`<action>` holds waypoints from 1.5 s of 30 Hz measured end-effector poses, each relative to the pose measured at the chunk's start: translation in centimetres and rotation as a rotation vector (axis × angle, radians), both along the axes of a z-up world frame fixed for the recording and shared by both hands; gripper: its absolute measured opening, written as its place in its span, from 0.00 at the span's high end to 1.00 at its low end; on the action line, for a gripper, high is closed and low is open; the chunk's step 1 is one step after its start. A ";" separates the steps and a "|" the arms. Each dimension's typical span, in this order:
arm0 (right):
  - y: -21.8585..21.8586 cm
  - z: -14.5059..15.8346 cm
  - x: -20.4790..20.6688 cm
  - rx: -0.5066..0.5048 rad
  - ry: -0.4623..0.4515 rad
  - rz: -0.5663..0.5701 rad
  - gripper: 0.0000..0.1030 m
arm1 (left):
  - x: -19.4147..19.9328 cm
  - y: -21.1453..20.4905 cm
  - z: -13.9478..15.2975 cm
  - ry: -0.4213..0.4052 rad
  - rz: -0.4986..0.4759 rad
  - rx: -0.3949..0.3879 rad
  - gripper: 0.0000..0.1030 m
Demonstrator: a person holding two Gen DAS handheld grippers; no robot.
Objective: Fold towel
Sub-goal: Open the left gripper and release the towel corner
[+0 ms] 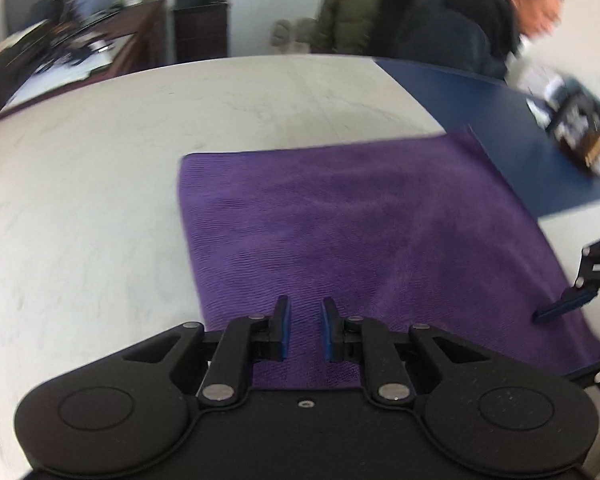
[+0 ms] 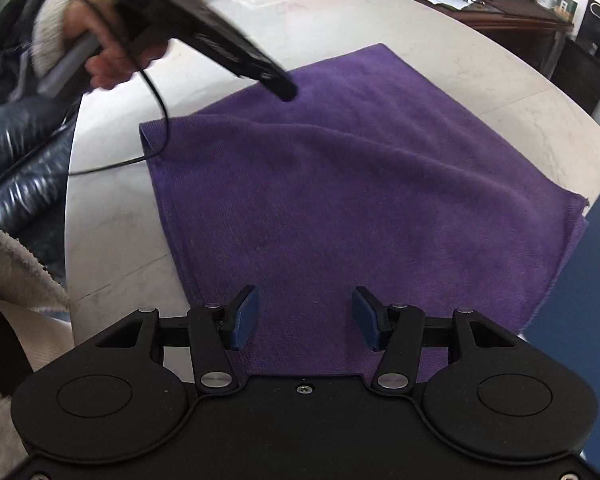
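The soft purple cloth towel (image 2: 360,184) lies spread on the pale round desk (image 2: 112,216), and it looks like it has been folded at least once, because a doubled edge shows at its right side in the right wrist view. Both grippers hang over the towel and point down at it. The right gripper (image 2: 305,318) has its two blue pads apart with only towel showing far below the gap, so it is spread and pinches nothing. The near edge of the towel sits just under and behind this gripper, and the rest of the cloth runs away in front of it toward the far corner. The left gripper (image 1: 305,330) has its pads close together with a thin gap left, and nothing is caught between them; it is nearly pressed together but holds no cloth. From this gripper the towel stretches ahead and off to the right, and the towel's left edge lies just to its left. In the right wrist view the left gripper (image 2: 284,90) pokes over the far left part of the cloth, held by a hand (image 2: 112,52) in a grey cuff. I think the next fold needs each gripper to drop to the near edge, one at each near corner, and both look about equally close.
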State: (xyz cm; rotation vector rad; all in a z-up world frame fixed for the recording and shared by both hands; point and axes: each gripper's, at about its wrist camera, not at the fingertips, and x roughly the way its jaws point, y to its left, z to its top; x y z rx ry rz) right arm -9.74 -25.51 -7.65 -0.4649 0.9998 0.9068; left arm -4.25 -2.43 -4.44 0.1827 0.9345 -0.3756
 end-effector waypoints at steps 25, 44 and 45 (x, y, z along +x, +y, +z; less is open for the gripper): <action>-1.3 -0.4 -3.0 -0.078 -0.024 -0.014 0.48 | -1.5 4.7 1.3 -0.049 -0.092 -0.115 0.84; -1.0 -0.2 -2.8 -0.092 -0.022 -0.024 0.47 | -4.4 6.3 -1.0 -0.018 -0.126 0.094 0.75; -1.1 -0.2 -2.8 -0.091 -0.023 -0.025 0.47 | -4.5 6.4 -0.8 -0.024 -0.110 0.113 0.75</action>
